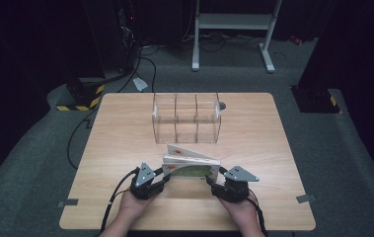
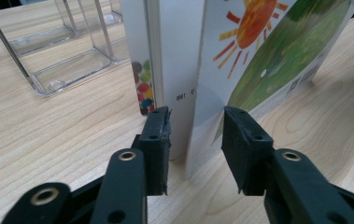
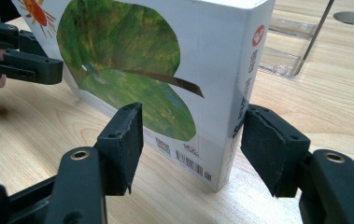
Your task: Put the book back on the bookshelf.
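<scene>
A thick picture book (image 1: 193,171) with a sun and a green leaf on its cover (image 2: 277,51) stands on its long edge near the table's front. A second white book (image 1: 189,151) leans against its back. My left gripper (image 1: 164,174) is at the book's left end. In the left gripper view its jaws (image 2: 195,135) are open around the lower corner, with a gap to the cover on the right side. My right gripper (image 1: 213,180) is at the spine end. Its pads (image 3: 191,135) sit on both faces of the book (image 3: 165,70), shut on it.
A clear plastic organizer (image 1: 187,118) with three compartments stands behind the books, mid-table; its walls also appear close by (image 2: 58,60) (image 3: 286,60). A round cable hole (image 1: 222,105) lies at its right. Table edges run just behind both hands.
</scene>
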